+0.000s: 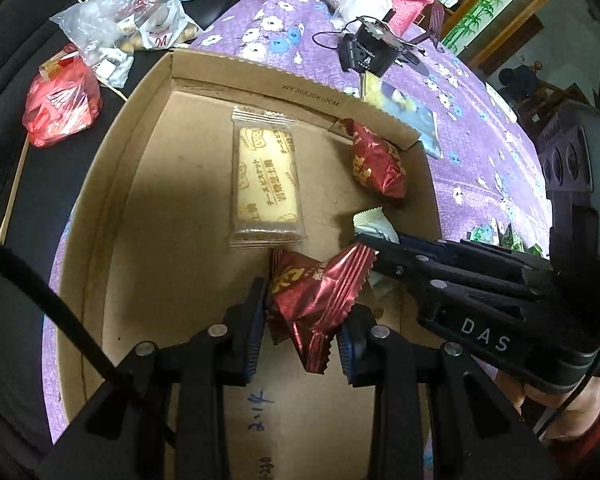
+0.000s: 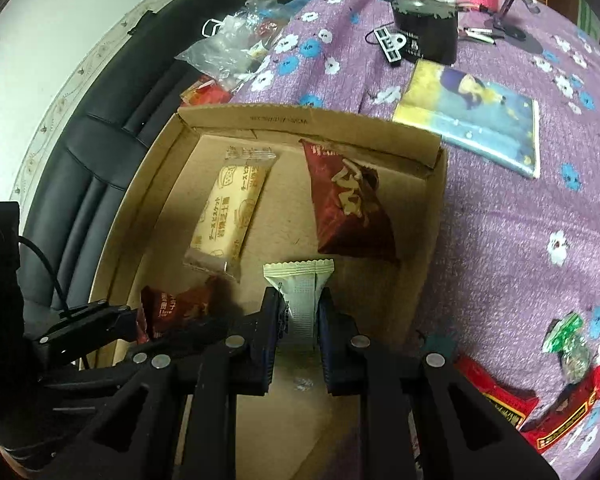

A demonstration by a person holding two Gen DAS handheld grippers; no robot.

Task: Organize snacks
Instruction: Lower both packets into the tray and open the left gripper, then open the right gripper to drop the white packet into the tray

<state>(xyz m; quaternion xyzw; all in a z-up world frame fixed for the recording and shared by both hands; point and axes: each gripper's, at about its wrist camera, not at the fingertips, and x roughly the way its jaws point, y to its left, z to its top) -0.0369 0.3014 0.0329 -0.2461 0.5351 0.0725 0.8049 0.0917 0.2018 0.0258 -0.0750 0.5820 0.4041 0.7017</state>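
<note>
- Cardboard box (image 1: 148,184): plain brown corrugated board, shallow, open on top, with printed lettering on its far wall and blue handwriting on its floor. We find it lying on the purple cloth, and every snack listed below sits inside it or hangs over it.
- Dark red foil packet (image 1: 320,300): crinkled, glossy, zigzag-cut ends, gold characters. We hold it in the left gripper (image 1: 302,334), whose ribbed pads clamp both its sides just above the box floor.
- White packet (image 2: 300,300): matte wrapper with a serrated top seam, narrow and upright. The right gripper (image 2: 299,330) is pinched tightly on it, low over the near part of the box.
- Biscuit packet (image 1: 266,184): clear film over a pale, flat rectangular biscuit with brown print; it lies flat mid-box.
- Second red packet (image 1: 376,160): puffed foil pillow, resting against the far right corner.
- Purple tablecloth (image 1: 480,152): soft-looking fabric printed with white and blue flowers.
- More wrapped snacks (image 2: 500,404): red and green wrappers lying on the cloth to the right of the box.
- Picture book (image 2: 476,120): thin, glossy, beyond the box.
- Black electronic device (image 2: 428,36): wired, further back.
- Plastic bags (image 1: 112,28): clear and red, crumpled, on a black padded seat (image 2: 92,152) at left.
</note>
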